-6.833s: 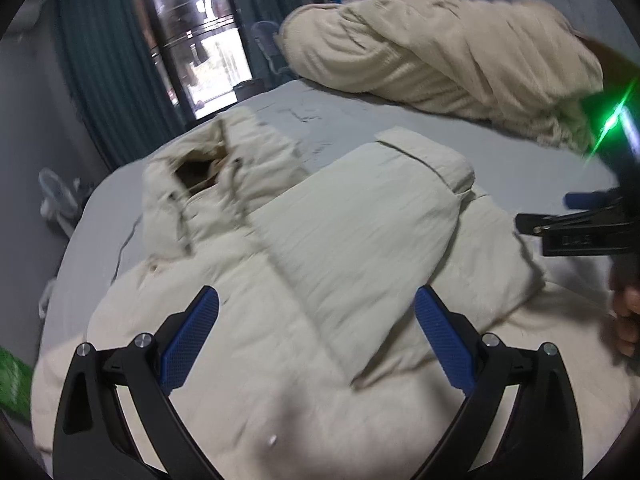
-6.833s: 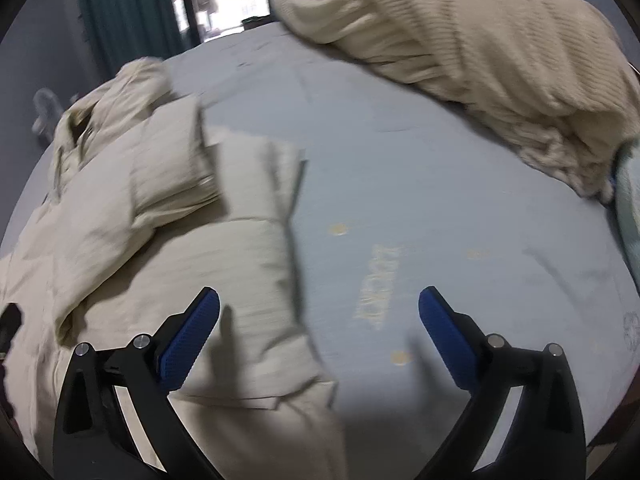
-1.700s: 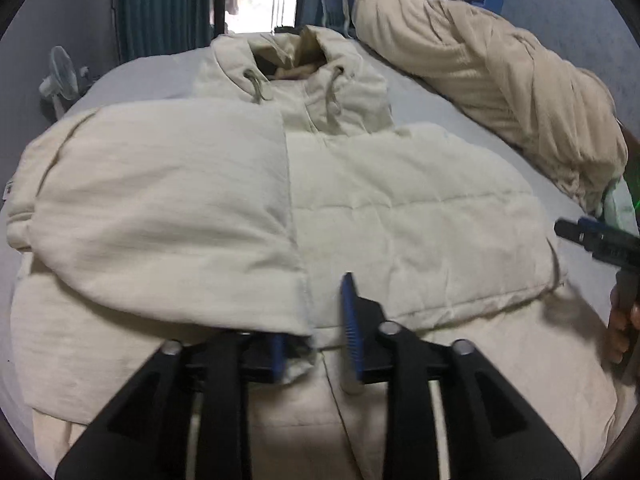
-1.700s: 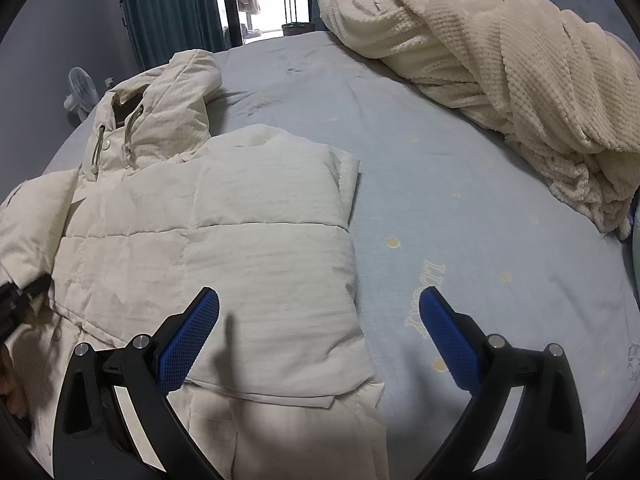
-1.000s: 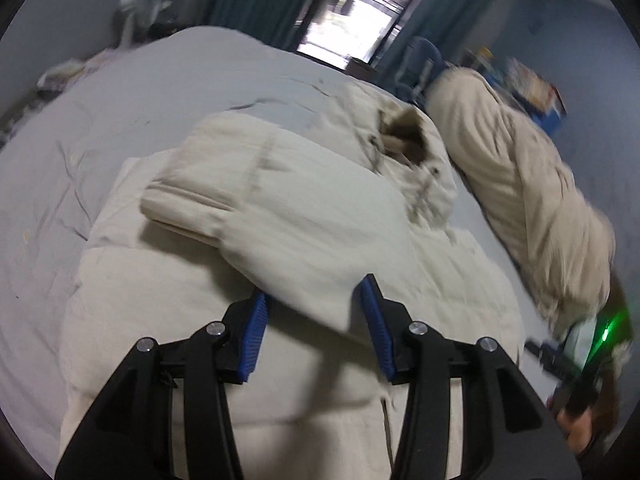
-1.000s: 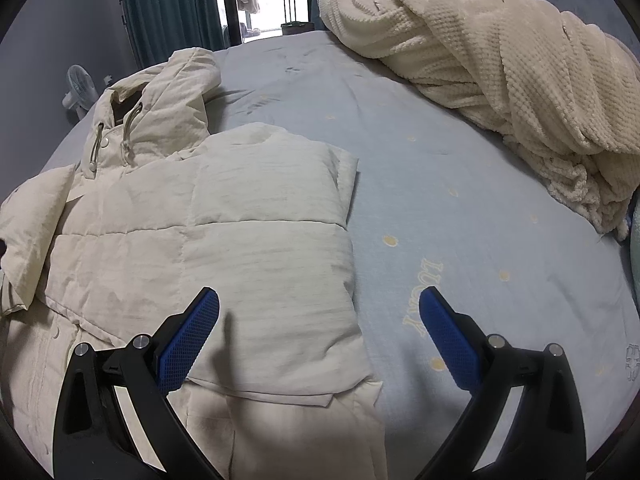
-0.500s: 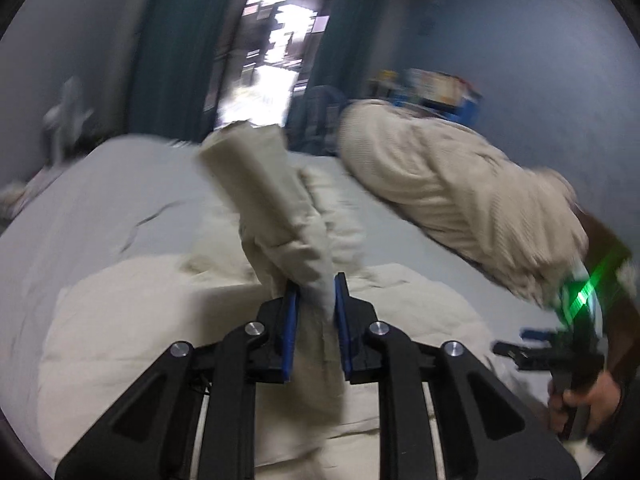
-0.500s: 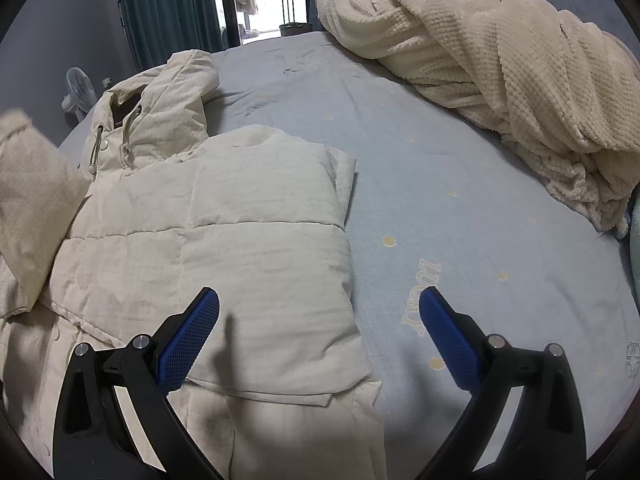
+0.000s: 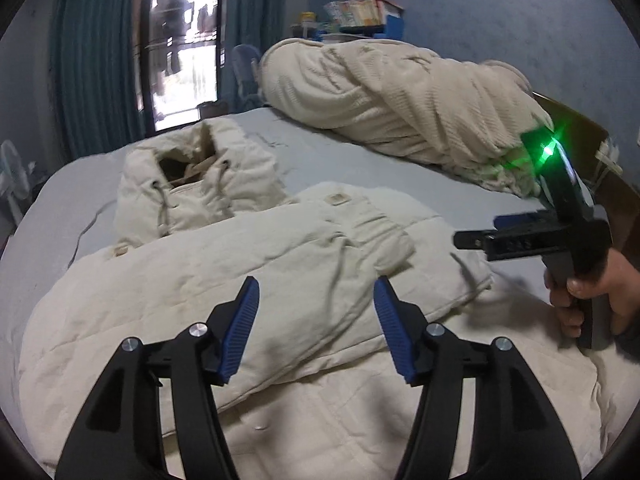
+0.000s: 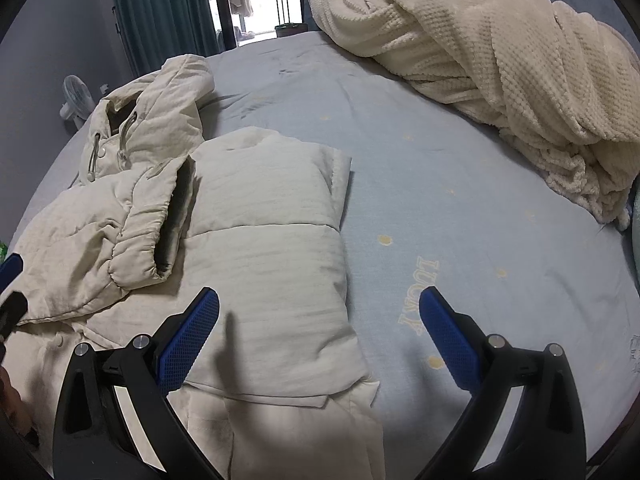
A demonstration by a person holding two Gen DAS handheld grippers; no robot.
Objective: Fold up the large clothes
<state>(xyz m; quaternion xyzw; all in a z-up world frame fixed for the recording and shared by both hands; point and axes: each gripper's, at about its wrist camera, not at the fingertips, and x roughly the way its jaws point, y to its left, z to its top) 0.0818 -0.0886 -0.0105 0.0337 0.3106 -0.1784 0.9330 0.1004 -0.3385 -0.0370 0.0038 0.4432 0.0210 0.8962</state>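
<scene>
the cream padded jacket (image 9: 248,264) lies flat on the bed (image 10: 440,184), hood (image 9: 192,184) toward 12 o'clock and both sleeves folded across its front. the left claw (image 9: 316,316) hovers over the left sleeve (image 10: 132,236), its jaws partly apart and just opened, holding nothing. the right claw (image 10: 320,332) hangs wide open and empty at 3 o'clock, over the jacket's edge. a rumpled blanket (image 10: 500,52) lies at 1 o'clock.

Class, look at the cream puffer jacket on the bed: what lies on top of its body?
Both sleeves lie folded across the jacket. Its front underneath is covered.
</scene>
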